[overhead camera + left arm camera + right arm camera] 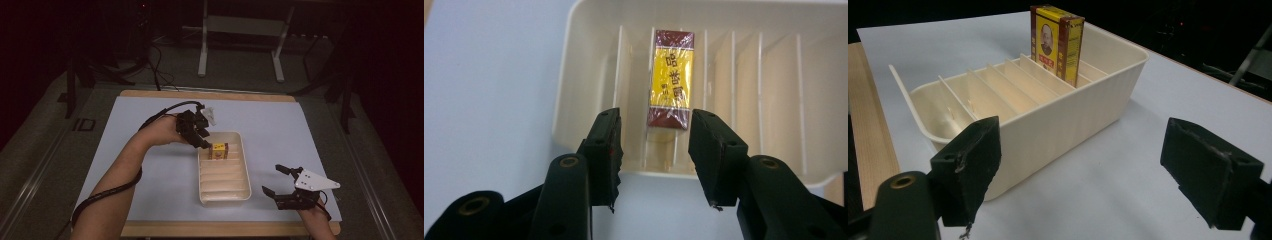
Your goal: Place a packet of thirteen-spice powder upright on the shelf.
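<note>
The small yellow box stands upright in a slot near the far end of the cream tray. The left gripper hovers just beside it with fingers spread and empty, so I judge the placing step is finishing. The right gripper rests released on the table; next, the left should lift clear without tipping the box.

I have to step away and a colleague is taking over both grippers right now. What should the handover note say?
Left gripper: open, empty, jaws hovering just above the yellow and dark red box, not touching it.
Right gripper: open, empty, resting on the table to the right of the tray.
Things: the box stands upright in a slot near the far end of the cream slotted tray; the other slots look empty.
Done: the box is seated in the tray.
Left: judging by the empty slots, more boxes may follow; otherwise just lift the left gripper clear.
</note>
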`<move>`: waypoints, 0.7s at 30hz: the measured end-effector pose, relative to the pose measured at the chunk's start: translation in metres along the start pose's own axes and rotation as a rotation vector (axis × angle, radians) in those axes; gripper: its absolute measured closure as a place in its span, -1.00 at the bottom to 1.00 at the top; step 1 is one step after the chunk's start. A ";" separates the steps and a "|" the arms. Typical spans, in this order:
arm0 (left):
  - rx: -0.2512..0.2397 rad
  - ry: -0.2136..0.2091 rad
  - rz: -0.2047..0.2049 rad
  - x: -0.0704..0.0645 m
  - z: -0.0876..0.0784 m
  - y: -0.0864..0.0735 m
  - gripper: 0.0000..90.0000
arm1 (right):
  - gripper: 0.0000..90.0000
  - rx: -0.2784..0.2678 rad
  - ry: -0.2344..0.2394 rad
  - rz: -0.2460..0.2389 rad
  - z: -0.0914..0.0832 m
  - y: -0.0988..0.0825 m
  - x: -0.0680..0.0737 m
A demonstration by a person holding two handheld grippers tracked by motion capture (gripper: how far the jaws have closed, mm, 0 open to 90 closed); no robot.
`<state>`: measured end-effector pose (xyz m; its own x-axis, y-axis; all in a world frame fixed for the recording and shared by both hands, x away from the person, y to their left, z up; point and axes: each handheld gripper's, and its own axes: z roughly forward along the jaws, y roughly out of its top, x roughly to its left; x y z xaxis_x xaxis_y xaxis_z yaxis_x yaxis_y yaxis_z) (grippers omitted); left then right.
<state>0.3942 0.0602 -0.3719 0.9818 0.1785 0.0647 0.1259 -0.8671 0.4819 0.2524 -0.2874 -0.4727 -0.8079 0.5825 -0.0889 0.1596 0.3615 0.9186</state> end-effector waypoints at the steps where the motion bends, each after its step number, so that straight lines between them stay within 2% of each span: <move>1: -0.006 0.001 -0.007 0.000 -0.004 -0.001 0.26 | -0.63 0.002 0.000 0.002 0.000 0.000 0.000; 4: -0.019 0.016 -0.021 0.000 -0.015 -0.005 0.20 | -0.63 0.001 0.000 0.000 0.000 0.000 0.001; 6: -0.031 0.023 -0.054 0.001 -0.023 -0.009 0.20 | -0.63 0.001 0.001 0.000 0.000 0.000 0.001; 12: -0.058 0.066 -0.101 0.002 -0.038 -0.021 -0.01 | -0.63 -0.001 -0.004 -0.003 0.000 0.001 0.001; 14: -0.059 0.087 -0.126 0.002 -0.041 -0.025 -0.15 | -0.63 -0.001 -0.006 -0.001 0.000 0.001 0.001; 15: -0.059 0.087 -0.126 0.002 -0.041 -0.025 -0.24 | -0.63 -0.001 -0.006 -0.001 0.000 0.001 0.001; 16: -0.084 0.102 -0.156 0.003 -0.047 -0.030 -0.30 | -0.63 0.000 -0.007 -0.001 0.000 0.001 0.001; 19: -0.099 0.094 -0.185 0.003 -0.052 -0.036 -0.44 | -0.63 0.001 -0.007 -0.005 0.000 0.001 0.001; 21: -0.089 0.072 -0.190 0.003 -0.053 -0.041 -0.70 | -0.63 0.004 -0.006 -0.004 0.000 0.001 0.001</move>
<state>0.3840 0.1207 -0.3449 0.9285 0.3703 0.0266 0.2912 -0.7708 0.5666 0.2516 -0.2864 -0.4723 -0.8052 0.5854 -0.0946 0.1587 0.3663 0.9169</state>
